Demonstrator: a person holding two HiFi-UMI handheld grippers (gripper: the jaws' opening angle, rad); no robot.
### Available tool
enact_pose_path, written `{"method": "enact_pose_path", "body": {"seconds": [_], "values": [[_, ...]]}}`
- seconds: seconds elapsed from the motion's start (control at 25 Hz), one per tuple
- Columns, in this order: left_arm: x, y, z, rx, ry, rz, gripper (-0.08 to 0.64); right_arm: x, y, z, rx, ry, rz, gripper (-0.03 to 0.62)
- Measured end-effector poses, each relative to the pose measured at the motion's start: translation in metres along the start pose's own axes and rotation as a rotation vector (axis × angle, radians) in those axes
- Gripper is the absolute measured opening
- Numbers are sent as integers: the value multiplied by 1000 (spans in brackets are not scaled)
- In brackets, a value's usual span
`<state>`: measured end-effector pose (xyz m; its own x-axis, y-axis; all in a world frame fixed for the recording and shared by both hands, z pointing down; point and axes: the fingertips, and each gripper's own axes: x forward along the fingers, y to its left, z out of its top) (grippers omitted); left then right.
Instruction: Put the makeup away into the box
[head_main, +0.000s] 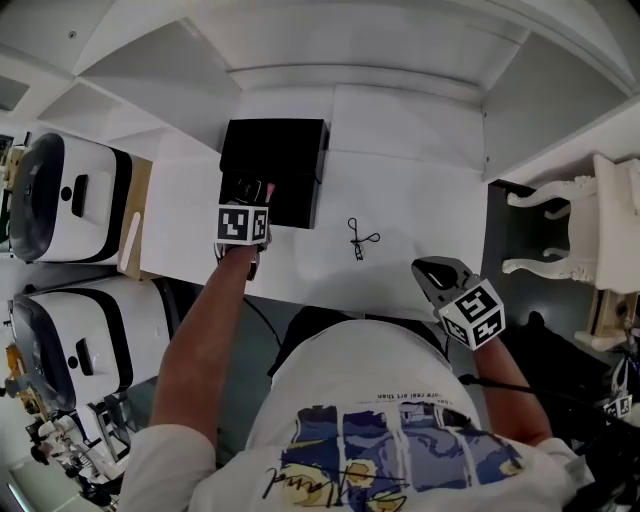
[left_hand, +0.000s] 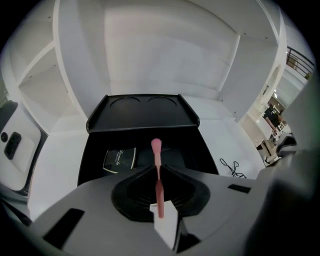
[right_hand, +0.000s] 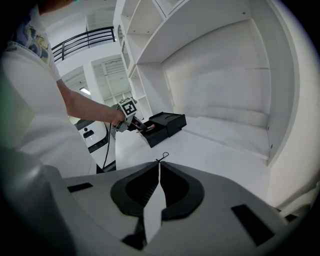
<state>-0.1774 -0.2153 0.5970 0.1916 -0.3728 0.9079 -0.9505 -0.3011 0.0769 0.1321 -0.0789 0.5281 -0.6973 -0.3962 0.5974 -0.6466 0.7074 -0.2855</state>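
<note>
An open black box (head_main: 290, 160) stands on the white table (head_main: 400, 170) with its lid (left_hand: 142, 112) tipped up at the back. A black compact (left_hand: 120, 159) lies inside. My left gripper (head_main: 258, 195) hangs over the box's front part, shut on a thin pink makeup brush (left_hand: 156, 150) whose tip points into the box. A black eyelash curler (head_main: 360, 238) lies on the table right of the box. Near the table's front edge, my right gripper (head_main: 428, 270) is shut with nothing in it. The curler (right_hand: 161, 158) shows just past its jaw tips (right_hand: 159, 167).
Two white appliances (head_main: 70, 195) (head_main: 90, 340) stand left of the table. A white carved piece of furniture (head_main: 570, 235) is at the right. Shelf walls (head_main: 350, 50) close the table at the back and sides. A black cable (head_main: 265, 325) hangs under the left arm.
</note>
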Motion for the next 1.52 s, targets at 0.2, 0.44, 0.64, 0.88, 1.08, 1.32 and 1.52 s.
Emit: {"method": "enact_pose_path", "body": {"seconds": [0.2,0.44,0.64,0.88,1.08,1.32,1.52], "values": [[13,9,12,8,17,4,55,-2,-3,0,14,1,-14,28],[29,14,23,26,50,-4,55,-3,-10,0,30,8,-26,28],[41,17,18,38,99,8,55,-4,-16,-2,48,13,-34,28],[45,19,15,65,152,30,55,-3,-19,-6,65,20,-36,28],[50,19,8,104,220,56,55,-3,-21,-6,73,18,-38,28],[55,18,5,123,278,73,57,-3,-24,-7,84,12,-42,28],[55,18,6,125,275,69,99,-5,-24,-7,89,5,-51,28]]}}
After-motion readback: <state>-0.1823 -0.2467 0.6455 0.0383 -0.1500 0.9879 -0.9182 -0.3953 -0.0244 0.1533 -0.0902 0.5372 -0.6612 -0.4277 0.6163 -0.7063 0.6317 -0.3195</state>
